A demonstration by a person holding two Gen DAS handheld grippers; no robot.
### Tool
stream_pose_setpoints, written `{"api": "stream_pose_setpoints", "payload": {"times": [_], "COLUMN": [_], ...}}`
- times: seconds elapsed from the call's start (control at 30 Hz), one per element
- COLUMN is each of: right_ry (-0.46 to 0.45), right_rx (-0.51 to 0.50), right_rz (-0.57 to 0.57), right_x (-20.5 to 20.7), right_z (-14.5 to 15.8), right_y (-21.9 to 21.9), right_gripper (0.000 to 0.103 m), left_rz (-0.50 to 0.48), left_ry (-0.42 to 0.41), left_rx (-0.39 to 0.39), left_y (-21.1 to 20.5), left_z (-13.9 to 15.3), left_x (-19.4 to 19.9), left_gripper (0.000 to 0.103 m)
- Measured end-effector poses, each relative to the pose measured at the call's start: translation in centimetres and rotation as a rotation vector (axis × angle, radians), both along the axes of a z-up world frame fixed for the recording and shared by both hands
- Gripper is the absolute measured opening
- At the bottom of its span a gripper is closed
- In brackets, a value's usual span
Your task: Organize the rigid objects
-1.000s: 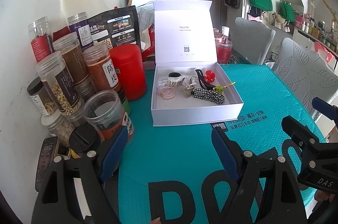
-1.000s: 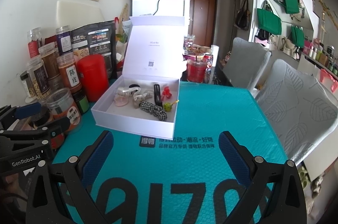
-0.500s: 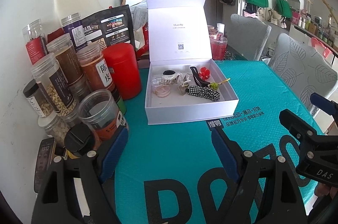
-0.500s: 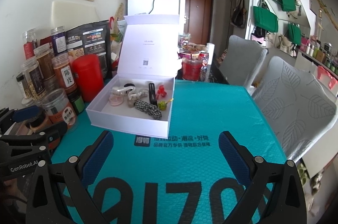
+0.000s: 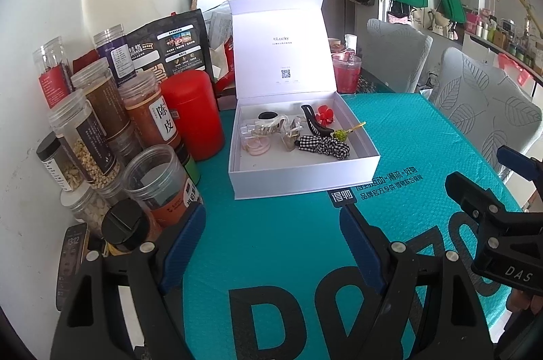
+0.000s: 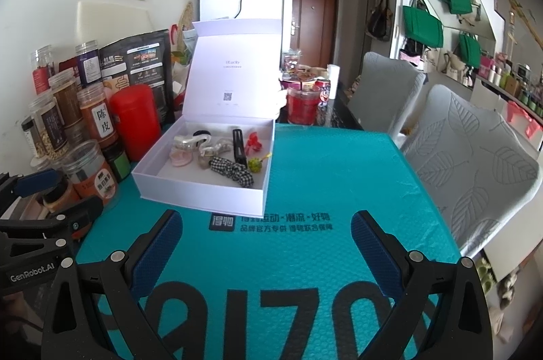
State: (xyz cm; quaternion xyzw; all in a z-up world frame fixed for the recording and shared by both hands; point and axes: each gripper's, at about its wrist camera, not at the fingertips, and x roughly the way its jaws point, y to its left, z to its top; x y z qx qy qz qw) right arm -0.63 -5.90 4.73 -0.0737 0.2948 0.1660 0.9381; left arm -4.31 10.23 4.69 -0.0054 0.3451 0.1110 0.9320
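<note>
A white box (image 5: 305,180) (image 6: 203,193) with its lid standing upright sits on the teal mat. Inside lie several hair accessories: a black claw clip (image 5: 314,122) (image 6: 239,146), a red flower clip (image 5: 324,115) (image 6: 254,141), a checked scrunchie (image 5: 325,146) (image 6: 234,171), a green-tipped pin (image 5: 342,133) (image 6: 255,164) and clear clips (image 5: 268,127) (image 6: 190,142). My left gripper (image 5: 271,231) hangs open over the mat in front of the box, nothing between its fingers. My right gripper (image 6: 266,241) is open too, well short of the box, and empty.
Spice jars (image 5: 101,129) (image 6: 57,122), a red canister (image 5: 193,115) (image 6: 135,119) and a black pouch (image 5: 169,51) crowd the left side against the wall. A phone (image 5: 69,261) lies at the near left. A red drink cup (image 6: 302,107) stands behind the box. Grey chairs (image 6: 468,163) line the right edge.
Both views have drifted slightly, so the box sits a little lower and further left in frame. Nothing on the table has moved, and both grippers stay equally wide.
</note>
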Motion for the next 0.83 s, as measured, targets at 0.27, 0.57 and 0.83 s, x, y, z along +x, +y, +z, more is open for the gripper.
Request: {"api": "stream_pose_setpoints", "payload": {"times": [0.27,0.57,0.83], "right_ry": [0.004,0.011,0.026], "right_rx": [-0.013,-0.013,-0.010], "right_rz": [-0.010,-0.011,-0.016], "right_x": [0.0,0.1,0.5], "right_z": [-0.3,-0.6,-1.1], "right_y": [0.1,0.0,0.0], "right_gripper": [0.101,0.101,0.101], "left_rz": [0.011,0.003,-0.016], "left_ry": [0.014,0.029,0.045], "left_rx": [0.025,0.014,-0.012], "left_y": [-0.2,-0.3,-0.2], "left_z": [-0.4,-0.8,-1.4], "left_x": [0.2,0.3,0.8], "left_gripper": [0.082,0.082,0.082]}}
